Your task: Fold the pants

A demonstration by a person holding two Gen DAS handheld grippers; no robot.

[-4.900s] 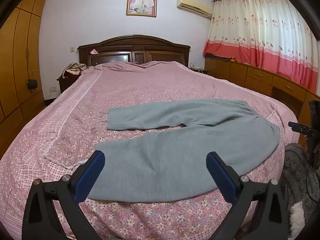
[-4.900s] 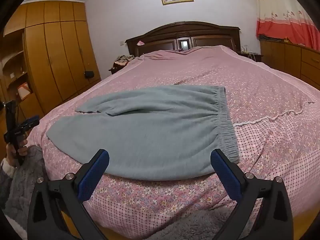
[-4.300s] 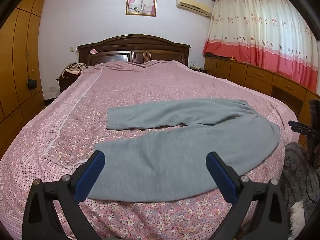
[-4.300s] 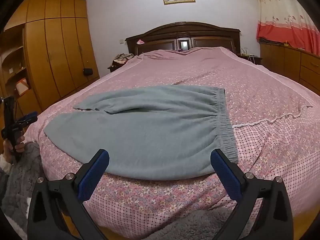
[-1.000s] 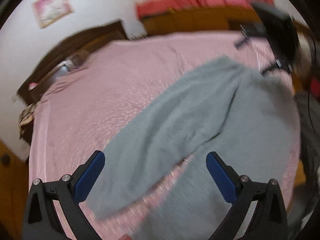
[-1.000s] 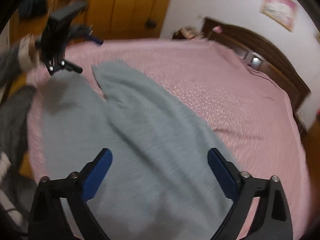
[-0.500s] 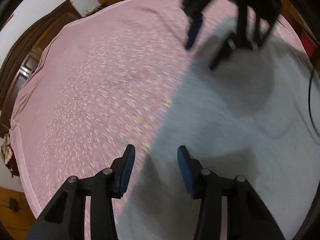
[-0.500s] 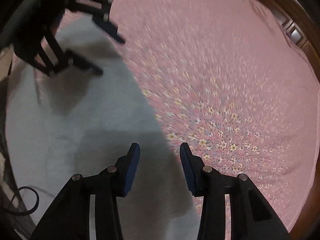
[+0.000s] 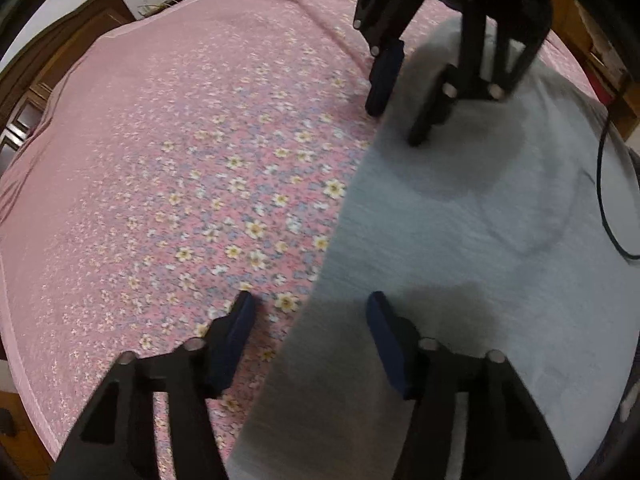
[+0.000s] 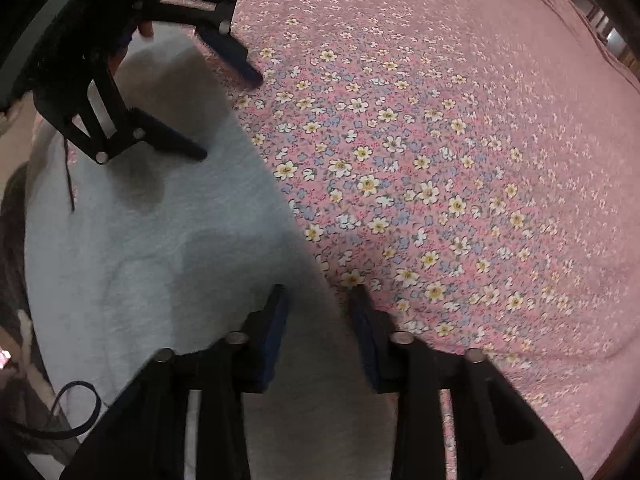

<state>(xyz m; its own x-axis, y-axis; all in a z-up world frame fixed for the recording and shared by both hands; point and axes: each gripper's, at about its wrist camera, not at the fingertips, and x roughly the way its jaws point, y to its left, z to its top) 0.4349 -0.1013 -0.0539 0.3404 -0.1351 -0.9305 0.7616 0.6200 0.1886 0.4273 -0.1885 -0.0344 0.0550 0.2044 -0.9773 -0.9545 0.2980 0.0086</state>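
The grey pants (image 9: 460, 240) lie flat on the pink flowered bedspread (image 9: 180, 160), and their long edge runs between both pairs of fingers. My left gripper (image 9: 308, 308) is open at about half width, one finger over the bedspread and one over the cloth. It also shows in the right wrist view, left gripper (image 10: 228, 116), at the upper left. My right gripper (image 10: 318, 292) is narrowed but still open, with the pants (image 10: 160, 240) edge in its gap. Seen from the left wrist, the right gripper (image 9: 394, 124) hangs low over the same edge.
The bedspread (image 10: 440, 160) stretches wide beyond the pants. A dark wooden headboard (image 9: 24, 92) stands at the far left. A black cable (image 9: 600, 200) trails over the pants at the right, and another cable (image 10: 76, 400) loops at the lower left.
Both grippers have come down from high above the bed to the pants' edge, and their jaws have narrowed from wide open. In the last half second the right jaws narrowed a little more.
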